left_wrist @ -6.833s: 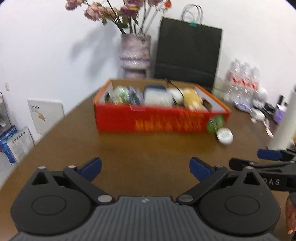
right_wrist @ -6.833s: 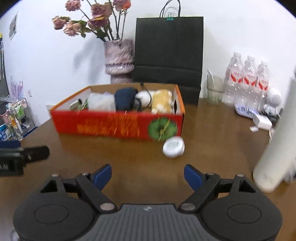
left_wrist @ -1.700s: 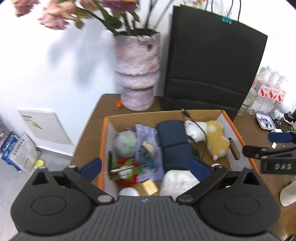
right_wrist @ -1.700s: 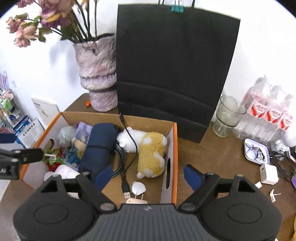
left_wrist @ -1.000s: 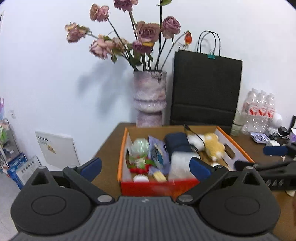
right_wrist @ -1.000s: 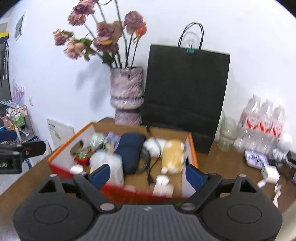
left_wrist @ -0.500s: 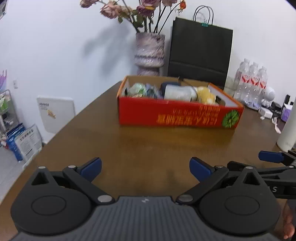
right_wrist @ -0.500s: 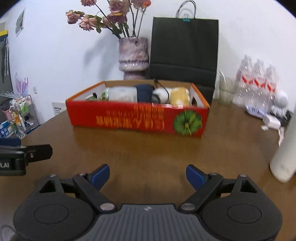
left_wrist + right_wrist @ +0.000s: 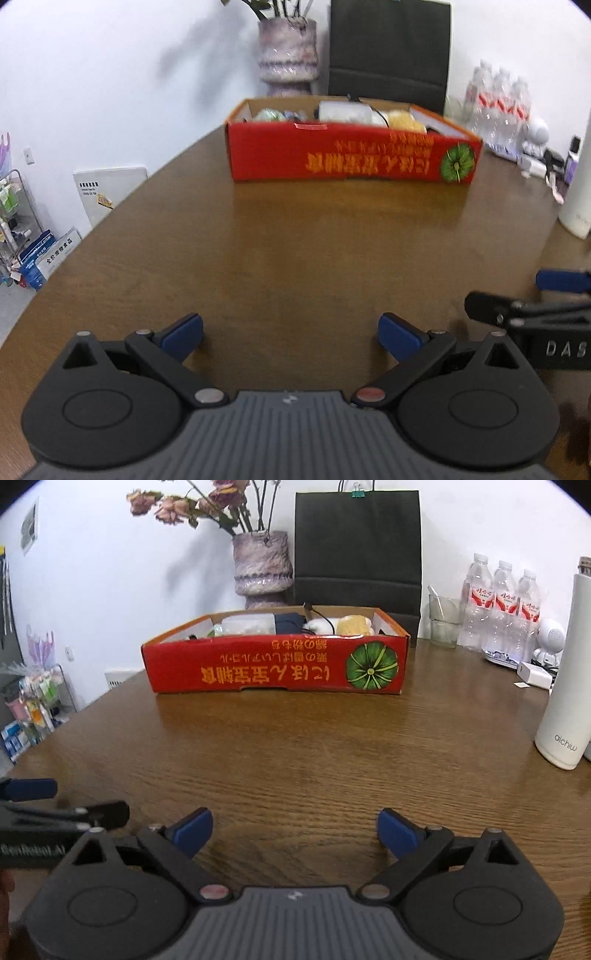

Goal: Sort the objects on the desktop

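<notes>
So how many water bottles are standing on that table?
3 water bottles in a row at the table's far right, by the wall: left, middle, right. More may be hidden behind them or behind the white flask.

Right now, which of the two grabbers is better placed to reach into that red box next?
Neither clearly. The left gripper and right gripper are both open, empty and back from the red box. Right faces it more squarely, a slight edge.
</notes>
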`<state>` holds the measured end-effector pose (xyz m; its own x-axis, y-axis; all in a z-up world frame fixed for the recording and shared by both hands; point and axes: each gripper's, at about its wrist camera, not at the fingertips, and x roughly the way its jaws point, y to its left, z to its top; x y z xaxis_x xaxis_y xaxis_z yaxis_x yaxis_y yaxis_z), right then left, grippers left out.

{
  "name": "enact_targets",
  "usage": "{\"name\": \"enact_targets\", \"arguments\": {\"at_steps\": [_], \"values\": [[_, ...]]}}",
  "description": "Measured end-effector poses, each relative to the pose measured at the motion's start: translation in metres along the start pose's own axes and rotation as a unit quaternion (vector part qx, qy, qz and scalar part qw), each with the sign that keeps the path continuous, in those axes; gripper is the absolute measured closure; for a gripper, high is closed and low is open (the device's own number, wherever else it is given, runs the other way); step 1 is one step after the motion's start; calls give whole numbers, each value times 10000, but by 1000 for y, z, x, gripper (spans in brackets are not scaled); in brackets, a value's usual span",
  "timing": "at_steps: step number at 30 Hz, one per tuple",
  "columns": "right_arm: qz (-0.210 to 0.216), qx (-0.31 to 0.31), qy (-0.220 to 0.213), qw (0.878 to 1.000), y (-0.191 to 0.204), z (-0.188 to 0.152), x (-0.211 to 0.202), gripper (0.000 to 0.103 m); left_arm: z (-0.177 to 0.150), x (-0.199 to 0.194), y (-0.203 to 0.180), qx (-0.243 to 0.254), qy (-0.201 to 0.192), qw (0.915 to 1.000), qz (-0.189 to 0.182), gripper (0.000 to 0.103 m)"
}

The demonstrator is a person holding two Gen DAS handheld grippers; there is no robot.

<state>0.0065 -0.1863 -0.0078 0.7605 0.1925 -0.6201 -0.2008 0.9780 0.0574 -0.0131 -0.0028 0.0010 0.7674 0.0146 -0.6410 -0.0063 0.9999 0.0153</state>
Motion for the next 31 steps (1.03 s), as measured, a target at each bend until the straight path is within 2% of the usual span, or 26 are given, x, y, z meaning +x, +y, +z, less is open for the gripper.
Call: {"name": "enact_targets", "arguments": {"at_steps": [2, 5, 31], "values": [[-59, -16, 70, 10000, 1, -2, 0, 0, -1, -1, 3, -77, -2, 10000, -35, 0], [-180, -108, 141, 9997, 3, -3, 0, 0, -2, -1, 2, -74, 8, 10000, 8, 0], [-163, -101, 142, 9997, 2, -3, 1, 0, -2, -1, 3, -78, 11, 10000, -2, 0]]}}
